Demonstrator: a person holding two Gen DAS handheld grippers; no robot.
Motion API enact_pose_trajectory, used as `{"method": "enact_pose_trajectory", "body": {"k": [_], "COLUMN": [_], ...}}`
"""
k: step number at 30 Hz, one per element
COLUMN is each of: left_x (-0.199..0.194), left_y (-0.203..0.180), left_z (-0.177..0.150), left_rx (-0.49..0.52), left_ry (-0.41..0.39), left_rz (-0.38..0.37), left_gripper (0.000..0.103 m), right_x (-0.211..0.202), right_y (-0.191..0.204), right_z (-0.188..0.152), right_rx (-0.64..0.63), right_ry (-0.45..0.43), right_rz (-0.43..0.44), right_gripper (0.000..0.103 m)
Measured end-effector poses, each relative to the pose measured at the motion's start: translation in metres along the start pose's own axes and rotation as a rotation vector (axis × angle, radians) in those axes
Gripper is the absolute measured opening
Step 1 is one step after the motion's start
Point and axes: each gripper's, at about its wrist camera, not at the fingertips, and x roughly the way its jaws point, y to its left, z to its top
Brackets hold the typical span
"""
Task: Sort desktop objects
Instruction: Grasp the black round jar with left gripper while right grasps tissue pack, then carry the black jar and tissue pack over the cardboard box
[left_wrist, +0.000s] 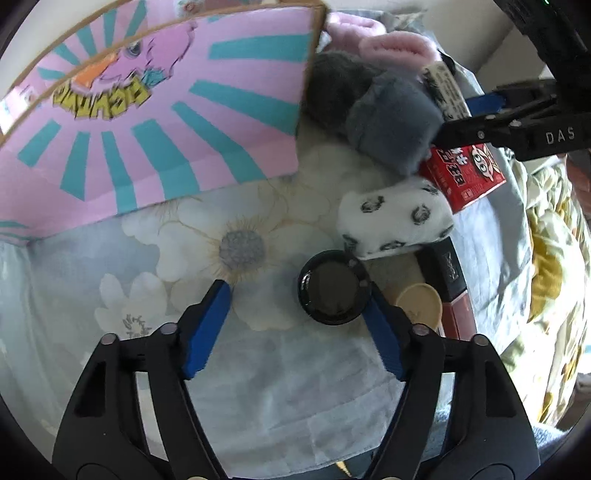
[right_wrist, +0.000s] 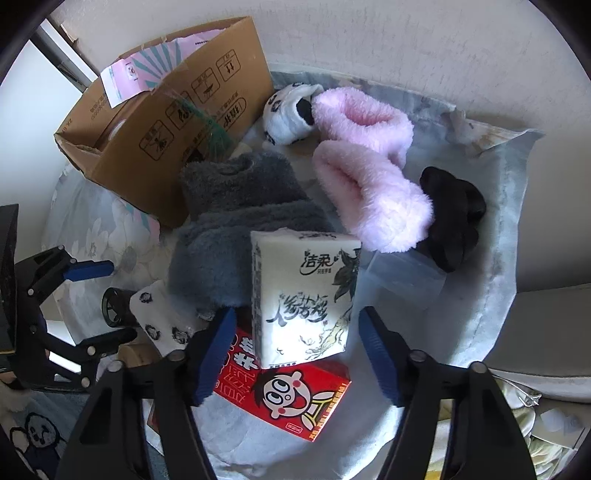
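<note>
The left gripper (left_wrist: 299, 291) points down at a flower-printed pale blue cloth (left_wrist: 229, 369). Its blue-padded jaws stand partly apart: the right pad touches the rim of a round black glossy compact case (left_wrist: 334, 291), while the left pad is well clear of it, so nothing is clamped.

The right gripper (right_wrist: 295, 328) also has its jaws apart, straddling a white plastic-wrapped tissue pack with black ink drawings (right_wrist: 304, 295). There is a gap on both sides, and neither pad presses it. The pack stands on a red cartoon-face carton (right_wrist: 284, 395).

A fluffy grey sock (right_wrist: 236, 229) crowds the pack's left side. A white fleece sock with black spots (left_wrist: 395, 218) sits just above the compact, and a round beige lid (left_wrist: 419, 304) lies beside it. Pink fluffy socks (right_wrist: 369, 192), a black cloth bundle (right_wrist: 452, 214) and a brown cardboard box with pink lining (right_wrist: 166, 122) lie further back.
</note>
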Motion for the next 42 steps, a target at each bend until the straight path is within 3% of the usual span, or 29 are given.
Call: {"method": "enact_pose_trajectory", "body": {"k": [2, 6, 13, 21, 32, 42], "left_x": [-0.001, -0.006, -0.01, -0.028, -0.095, -0.138], "left_y": [0.002, 0.005, -0.001, 0.008, 0.033, 0.057], "left_z": [0.0, 0.0, 0.009, 0.025, 0.036, 0.093], "left_rx": [-0.001, -0.004, -0.043, -0.013, 0.076, 0.185], "left_ry": [-0.002, -0.017, -0.018, -0.035, -0.072, -0.127], "left_rz": [0.001, -0.038, -0.037, -0.039, -0.035, 0.042], "left_gripper": [0.059, 0.034, 0.034, 0.034, 0.034, 0.034], "right_x": [-0.001, 0.001, -0.002, -0.012, -0.052, -0.092], "right_y": [-0.005, -0.009, -0.014, -0.006, 0.012, 0.034], "right_z": [-0.002, 0.001, -0.002, -0.002, 0.008, 0.03], "right_rx": [0.012, 0.036, 0.054, 0.06, 0.084, 0.073], "right_ry": [-0.001, 0.005, 0.003, -0.015, -0.018, -0.072], "right_rz": [0.017, 0.041, 0.03, -0.006, -0.044, -0.107], "right_gripper": [0.059, 0.045, 0.043, 0.042, 0.042, 0.042]}}
